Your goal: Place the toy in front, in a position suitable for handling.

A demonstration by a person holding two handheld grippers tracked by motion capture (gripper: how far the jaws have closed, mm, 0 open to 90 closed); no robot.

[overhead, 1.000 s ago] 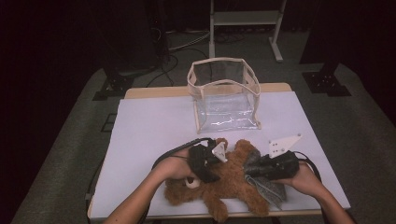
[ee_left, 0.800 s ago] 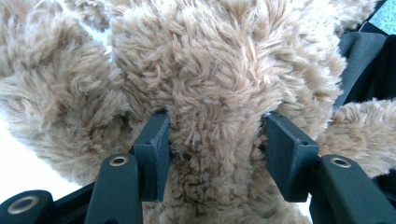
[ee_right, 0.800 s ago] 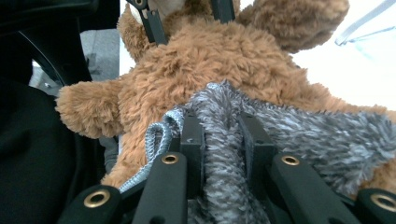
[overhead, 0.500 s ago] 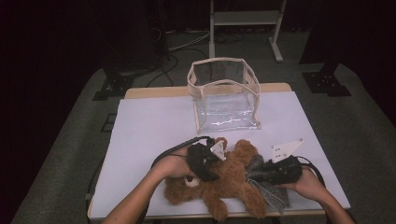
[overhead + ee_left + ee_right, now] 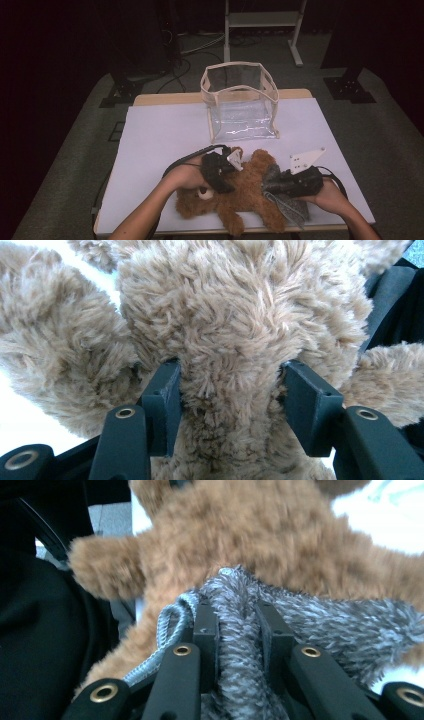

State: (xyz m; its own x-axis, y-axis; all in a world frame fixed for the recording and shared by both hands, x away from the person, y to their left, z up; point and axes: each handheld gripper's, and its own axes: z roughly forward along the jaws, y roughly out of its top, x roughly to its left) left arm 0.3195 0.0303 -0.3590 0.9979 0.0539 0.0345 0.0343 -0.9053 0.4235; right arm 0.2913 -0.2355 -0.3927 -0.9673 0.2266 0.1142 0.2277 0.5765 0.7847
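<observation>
Brown teddy bear (image 5: 240, 192) is lying at table's (image 5: 165, 135) near edge. Its plush body is being pinched between left gripper (image 5: 230, 385) jaws, partly spread. Grey fuzzy garment (image 5: 300, 615) is being clamped by right gripper (image 5: 239, 617), jaws narrow.

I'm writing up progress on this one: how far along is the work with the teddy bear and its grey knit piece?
Done: both grips are set. The left gripper squeezes the teddy bear and the right gripper pinches the grey knit garment bunched against it.
In hand: working the garment on the bear lying on the table; whether on or off, I cannot tell.
Left: probably finishing that; the clear bag stands empty.
</observation>
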